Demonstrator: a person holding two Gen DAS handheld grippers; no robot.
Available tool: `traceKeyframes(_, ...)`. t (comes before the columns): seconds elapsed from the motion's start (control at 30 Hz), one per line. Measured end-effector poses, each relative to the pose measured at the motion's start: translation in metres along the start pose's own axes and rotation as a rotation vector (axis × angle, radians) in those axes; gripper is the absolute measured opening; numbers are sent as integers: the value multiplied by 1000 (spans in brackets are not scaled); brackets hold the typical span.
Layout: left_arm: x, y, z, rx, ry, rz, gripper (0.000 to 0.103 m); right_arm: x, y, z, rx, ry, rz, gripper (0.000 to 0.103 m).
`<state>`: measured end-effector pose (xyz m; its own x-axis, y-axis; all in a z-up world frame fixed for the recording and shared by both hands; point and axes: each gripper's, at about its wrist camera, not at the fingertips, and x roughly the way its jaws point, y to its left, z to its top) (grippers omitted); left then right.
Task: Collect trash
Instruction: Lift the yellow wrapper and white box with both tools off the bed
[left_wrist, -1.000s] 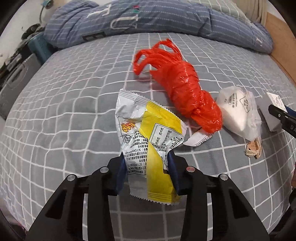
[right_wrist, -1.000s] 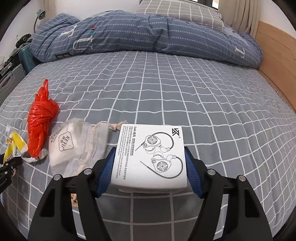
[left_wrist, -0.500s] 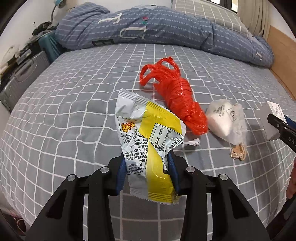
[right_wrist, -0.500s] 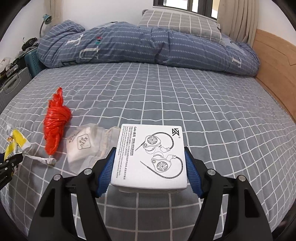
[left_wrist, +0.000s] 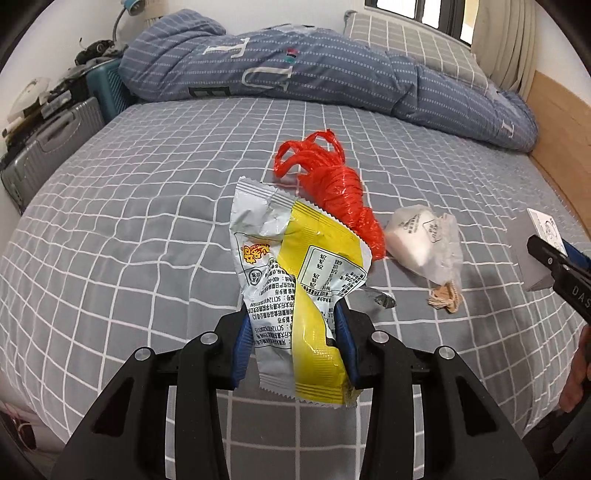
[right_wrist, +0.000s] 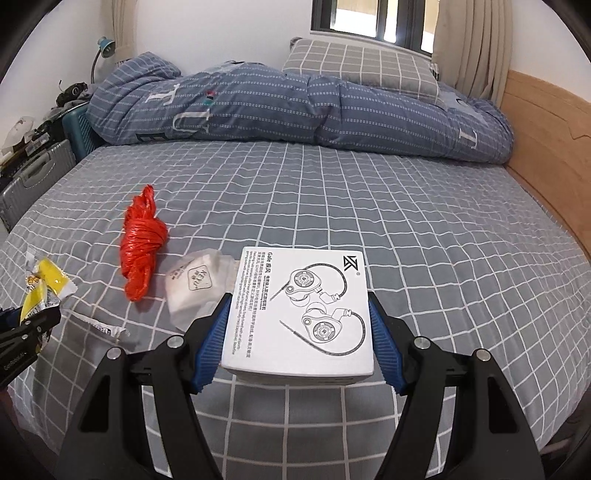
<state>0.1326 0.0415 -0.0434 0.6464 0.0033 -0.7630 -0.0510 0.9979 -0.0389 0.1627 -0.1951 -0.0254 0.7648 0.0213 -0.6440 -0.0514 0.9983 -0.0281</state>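
My left gripper (left_wrist: 293, 325) is shut on a crumpled yellow and silver snack wrapper (left_wrist: 295, 273), held above the bed. My right gripper (right_wrist: 299, 325) is shut on a white earphone box (right_wrist: 301, 310), also held above the bed. A twisted red plastic bag (left_wrist: 340, 195) lies on the grey checked bedsheet (left_wrist: 129, 240), also in the right wrist view (right_wrist: 142, 240). A white mask in a clear bag (left_wrist: 424, 243) lies right of it, also in the right wrist view (right_wrist: 194, 284). A small torn wrapper scrap (right_wrist: 99, 326) lies near the front edge.
A rolled blue striped duvet (right_wrist: 295, 107) and a checked pillow (right_wrist: 362, 66) lie at the far side. A wooden bed frame (right_wrist: 546, 155) runs along the right. Suitcases (left_wrist: 51, 140) and clutter stand left of the bed.
Both grippers have risen and pulled back from the bed with their loads; the red bag and mask bag look smaller and farther. Neither grip has changed.
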Motion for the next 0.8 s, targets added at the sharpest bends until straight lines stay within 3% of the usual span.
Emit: traceKeyframes(0.8,-43,-16,-36,11,-9,-42,38,-70,18,-31,-9,-26,26,66)
